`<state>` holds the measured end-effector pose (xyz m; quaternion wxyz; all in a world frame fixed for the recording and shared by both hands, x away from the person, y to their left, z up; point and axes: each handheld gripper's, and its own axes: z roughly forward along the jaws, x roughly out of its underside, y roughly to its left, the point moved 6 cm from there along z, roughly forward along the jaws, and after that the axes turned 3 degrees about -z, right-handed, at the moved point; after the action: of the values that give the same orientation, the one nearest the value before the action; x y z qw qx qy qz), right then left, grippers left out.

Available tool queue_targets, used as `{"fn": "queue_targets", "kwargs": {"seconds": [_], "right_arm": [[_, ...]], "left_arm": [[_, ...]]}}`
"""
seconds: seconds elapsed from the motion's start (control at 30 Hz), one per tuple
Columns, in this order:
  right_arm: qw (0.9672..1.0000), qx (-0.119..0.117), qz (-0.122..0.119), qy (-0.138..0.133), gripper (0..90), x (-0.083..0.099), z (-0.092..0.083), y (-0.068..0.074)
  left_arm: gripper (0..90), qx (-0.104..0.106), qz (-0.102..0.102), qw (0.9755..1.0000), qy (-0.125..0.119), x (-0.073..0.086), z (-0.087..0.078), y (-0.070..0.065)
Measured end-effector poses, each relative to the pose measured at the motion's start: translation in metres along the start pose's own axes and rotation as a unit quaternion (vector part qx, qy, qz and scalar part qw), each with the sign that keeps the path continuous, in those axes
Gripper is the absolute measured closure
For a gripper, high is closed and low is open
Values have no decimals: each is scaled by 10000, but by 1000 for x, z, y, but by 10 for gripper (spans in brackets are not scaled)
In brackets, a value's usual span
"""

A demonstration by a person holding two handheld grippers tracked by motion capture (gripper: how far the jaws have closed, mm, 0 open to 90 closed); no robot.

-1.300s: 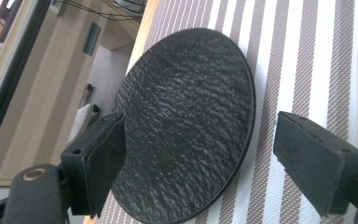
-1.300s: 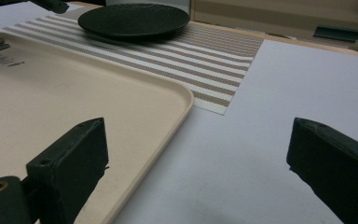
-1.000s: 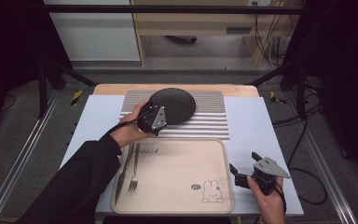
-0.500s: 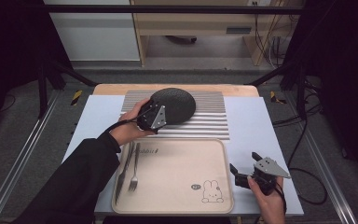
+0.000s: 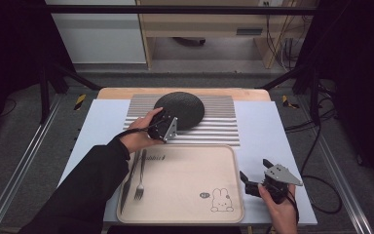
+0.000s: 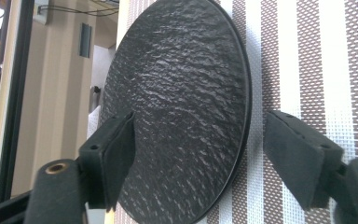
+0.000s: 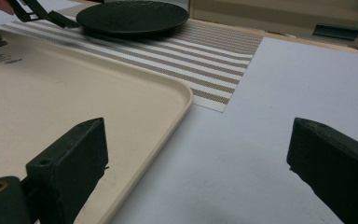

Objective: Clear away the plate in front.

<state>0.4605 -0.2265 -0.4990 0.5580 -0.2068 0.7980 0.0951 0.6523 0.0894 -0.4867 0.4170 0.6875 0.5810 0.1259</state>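
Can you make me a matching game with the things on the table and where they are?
Things:
1. black plate
2. fork
3. bunny picture
4. right gripper

Places:
A. near right corner of the tray
B. left side of the tray
C. on the striped mat
D. over the white table cover, right of the tray

Pairs: 1-C, 2-B, 3-A, 4-D

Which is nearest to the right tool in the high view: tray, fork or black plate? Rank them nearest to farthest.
1. Tray: its right edge lies just left of the right tool.
2. Fork: on the tray's left side.
3. Black plate: at the far side, on the striped mat.
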Motion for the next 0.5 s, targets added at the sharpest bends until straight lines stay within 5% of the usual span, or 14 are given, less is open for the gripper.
{"fn": "queue_targets", "kwargs": {"seconds": [0.5], "right_arm": [[10000, 24, -16, 1, 56, 0, 0, 0]], "left_arm": [[380, -72, 104, 9998, 164, 1, 14, -7]]}}
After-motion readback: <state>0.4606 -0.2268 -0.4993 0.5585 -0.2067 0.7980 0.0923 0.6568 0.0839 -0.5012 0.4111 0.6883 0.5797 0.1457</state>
